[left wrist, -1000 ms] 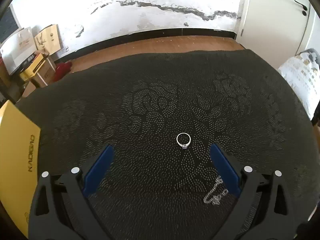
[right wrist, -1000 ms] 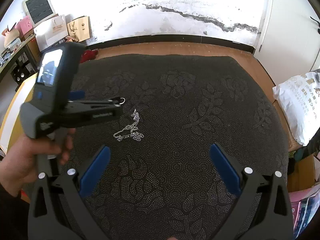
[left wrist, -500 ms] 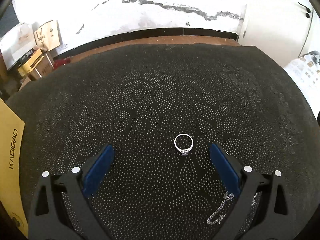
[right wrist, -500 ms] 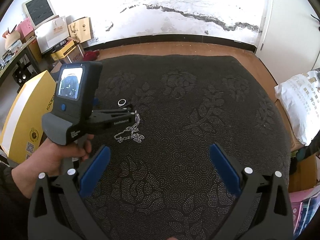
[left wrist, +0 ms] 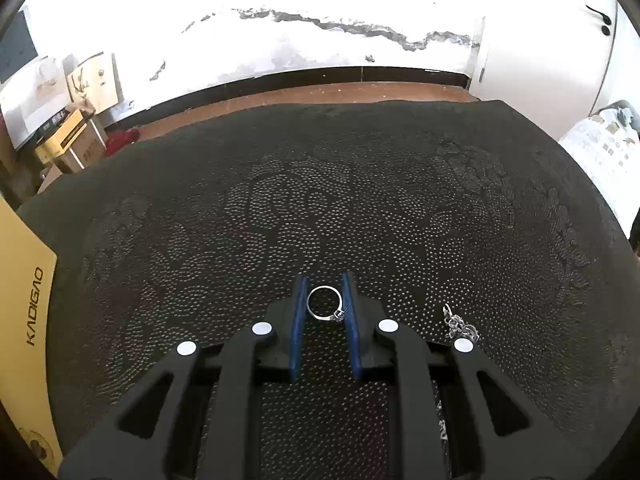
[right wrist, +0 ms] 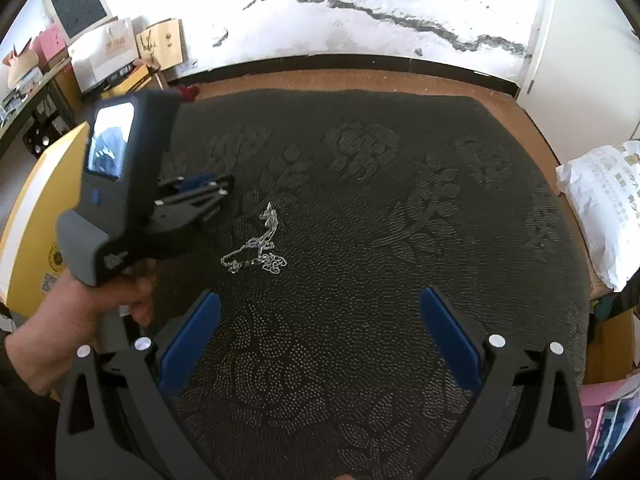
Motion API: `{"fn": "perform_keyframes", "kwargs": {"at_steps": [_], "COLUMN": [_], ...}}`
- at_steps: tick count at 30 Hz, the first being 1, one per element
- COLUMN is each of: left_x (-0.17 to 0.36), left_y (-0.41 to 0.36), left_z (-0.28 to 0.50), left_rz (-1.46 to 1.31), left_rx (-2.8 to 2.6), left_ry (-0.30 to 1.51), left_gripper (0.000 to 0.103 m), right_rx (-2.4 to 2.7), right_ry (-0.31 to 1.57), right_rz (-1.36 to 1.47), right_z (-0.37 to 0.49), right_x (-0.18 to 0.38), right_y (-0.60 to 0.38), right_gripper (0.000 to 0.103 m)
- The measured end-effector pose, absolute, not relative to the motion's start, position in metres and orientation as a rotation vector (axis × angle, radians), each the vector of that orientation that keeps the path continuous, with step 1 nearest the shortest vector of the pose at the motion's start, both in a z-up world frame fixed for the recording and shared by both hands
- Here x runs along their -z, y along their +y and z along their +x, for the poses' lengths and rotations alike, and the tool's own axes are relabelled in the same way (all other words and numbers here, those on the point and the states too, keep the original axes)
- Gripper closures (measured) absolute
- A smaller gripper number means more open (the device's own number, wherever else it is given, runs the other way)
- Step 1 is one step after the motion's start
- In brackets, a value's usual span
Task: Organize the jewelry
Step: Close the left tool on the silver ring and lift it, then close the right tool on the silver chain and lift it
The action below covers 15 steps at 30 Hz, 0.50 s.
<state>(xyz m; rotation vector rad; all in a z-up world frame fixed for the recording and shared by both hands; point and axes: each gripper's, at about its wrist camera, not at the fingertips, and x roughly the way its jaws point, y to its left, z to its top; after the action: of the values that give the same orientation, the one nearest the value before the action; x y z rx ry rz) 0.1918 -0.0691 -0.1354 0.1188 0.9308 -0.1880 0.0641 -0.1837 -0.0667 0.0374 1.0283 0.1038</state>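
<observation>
A small silver ring (left wrist: 325,303) with a stone lies on the dark patterned cloth (left wrist: 360,200). My left gripper (left wrist: 324,294) is shut on the ring, its blue pads touching both sides. A silver chain (left wrist: 460,326) lies just right of it, and shows as a tangled heap in the right wrist view (right wrist: 258,246). There the left gripper (right wrist: 212,186) is low over the cloth, left of the chain, and hides the ring. My right gripper (right wrist: 320,336) is open and empty, above the cloth nearer than the chain.
A yellow box (left wrist: 24,320) stands at the cloth's left edge, also seen in the right wrist view (right wrist: 28,216). Cardboard boxes (left wrist: 76,136) sit on the floor at the back left. A white bag (right wrist: 604,208) lies to the right of the cloth.
My left gripper has moved down and forward to the ring and closed on it. The right gripper has stayed open and nearly still.
</observation>
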Motion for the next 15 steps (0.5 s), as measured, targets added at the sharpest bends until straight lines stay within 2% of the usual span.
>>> {"fn": "perform_keyframes", "kwargs": {"at_steps": [10, 15], "left_x": [0.096, 0.08], "left_y": [-0.037, -0.017], "left_z": [0.184, 0.173], "left_rz": [0.078, 0.064], "left_rx": [0.14, 0.138], "left_ry": [0.899, 0.899], "left_gripper": [0.085, 0.085], "right_rx": [-0.185, -0.207], "right_ry": [1.125, 1.112], "right_rz": [-0.081, -0.122], "right_z": [0.094, 0.109], "right_x": [0.12, 0.137], "right_y": [-0.143, -0.129], "right_gripper": [0.007, 0.006]}}
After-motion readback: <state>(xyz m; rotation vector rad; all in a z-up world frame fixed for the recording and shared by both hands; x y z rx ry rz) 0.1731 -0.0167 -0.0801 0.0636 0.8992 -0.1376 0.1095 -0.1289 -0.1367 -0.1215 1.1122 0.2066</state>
